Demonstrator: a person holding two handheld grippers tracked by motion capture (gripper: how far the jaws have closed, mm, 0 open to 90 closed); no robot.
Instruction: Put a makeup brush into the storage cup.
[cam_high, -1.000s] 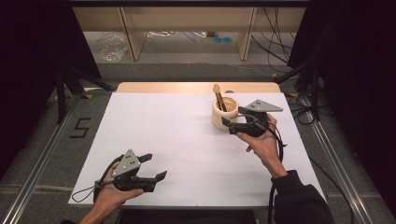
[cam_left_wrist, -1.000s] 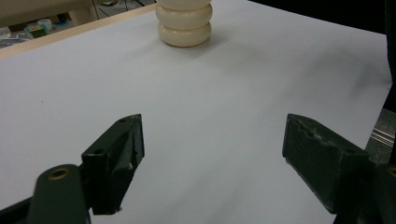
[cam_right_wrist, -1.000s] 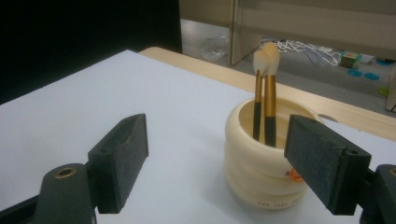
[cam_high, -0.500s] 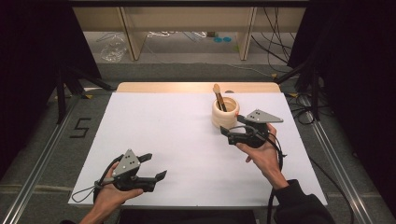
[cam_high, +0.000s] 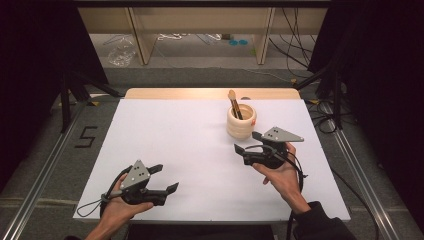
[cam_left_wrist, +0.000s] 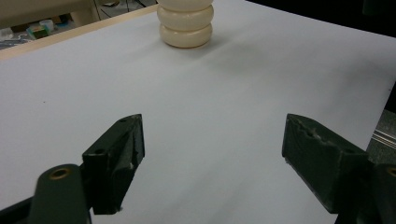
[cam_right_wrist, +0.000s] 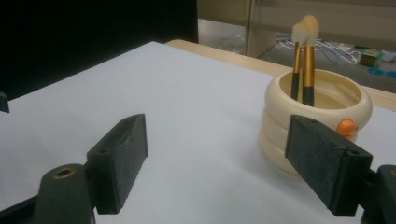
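Just ahead of my right tongs (cam_high: 246, 149): cup (cam_high: 241, 121) with brushes (cam_high: 233, 103), untouched | right jaws apart | left tongs (cam_high: 166, 179) well back from cup, jaws apart

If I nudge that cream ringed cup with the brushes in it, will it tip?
The cream cup looks squat with a broad base, so it would probably slide, not tip. Its glossy ribbed wall may be slippery. The brushes lean loosely and would likely rattle or shift.
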